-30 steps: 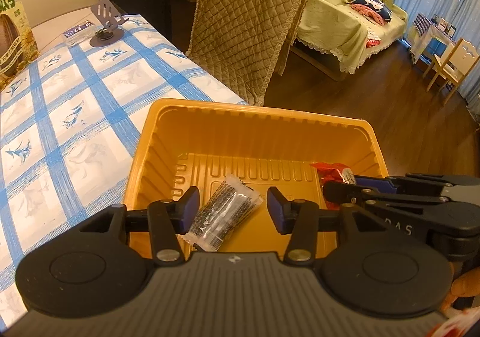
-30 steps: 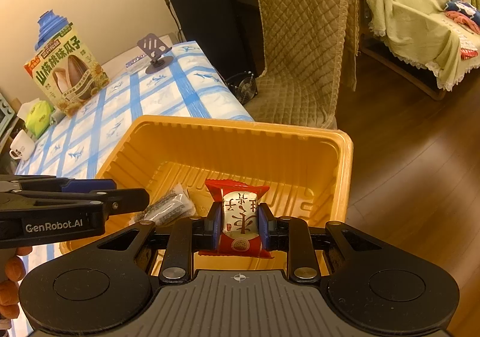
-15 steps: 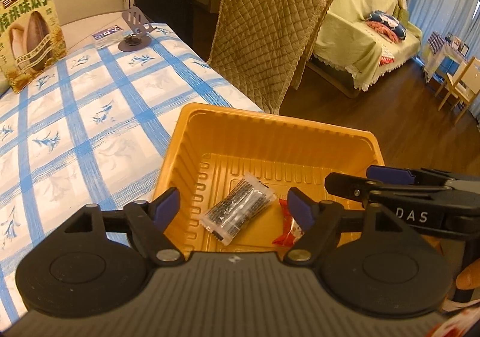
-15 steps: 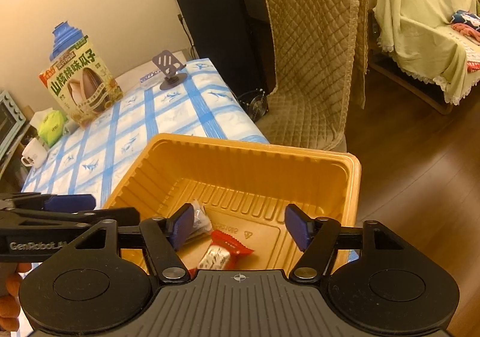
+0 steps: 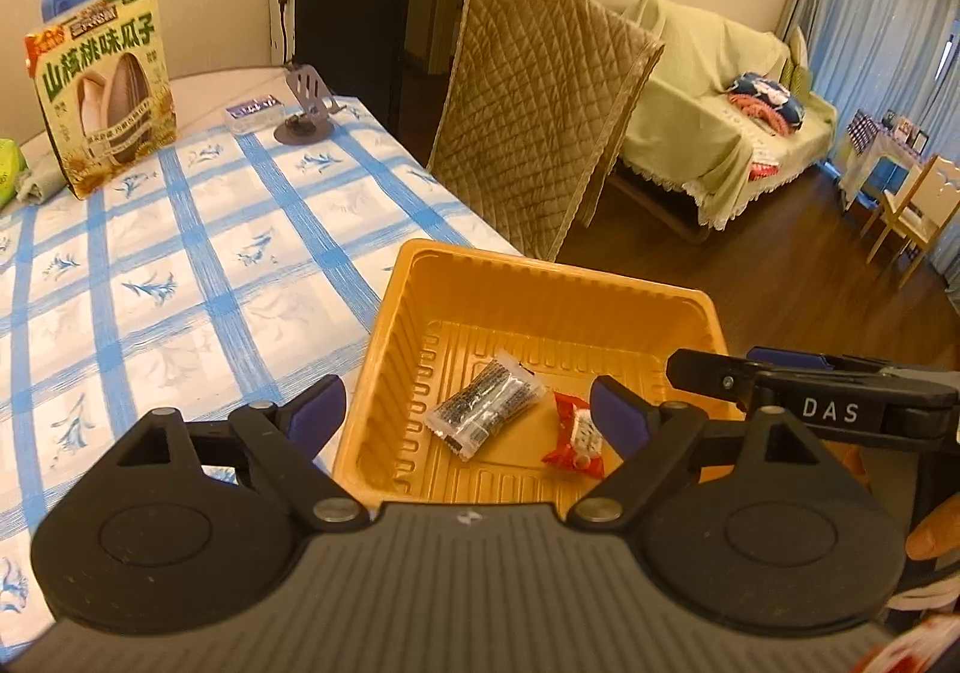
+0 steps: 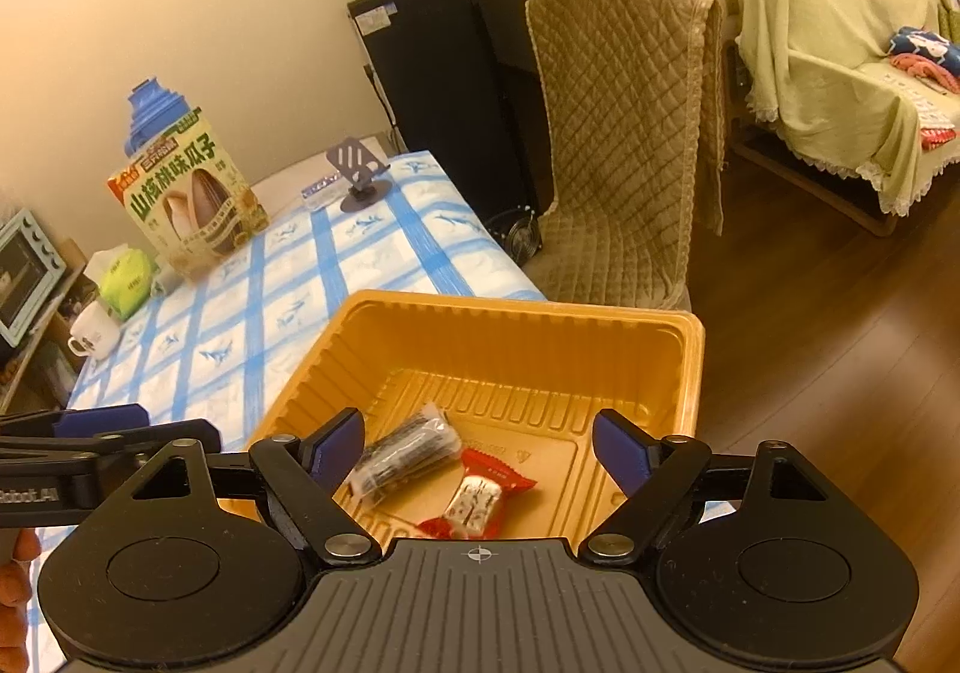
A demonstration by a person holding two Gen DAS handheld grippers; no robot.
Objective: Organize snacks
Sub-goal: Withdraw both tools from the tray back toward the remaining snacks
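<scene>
while jaws gape, red snack (image 6: 477, 499) lies below.

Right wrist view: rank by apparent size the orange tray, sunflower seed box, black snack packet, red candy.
1. orange tray, by far the largest.
2. sunflower seed box; it stands farther back, so it looks smaller than it is.
3. black snack packet and red candy: too alike to rank.

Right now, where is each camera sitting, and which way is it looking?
Left wrist: on the left gripper, looking down over open jaws into the orange tray; the right gripper pokes in beside it.
Right wrist: on the right gripper, open jaws over the same tray; the left gripper and fingers show.
Both share the black snack packet, red candy and sunflower-seed bag.
</scene>
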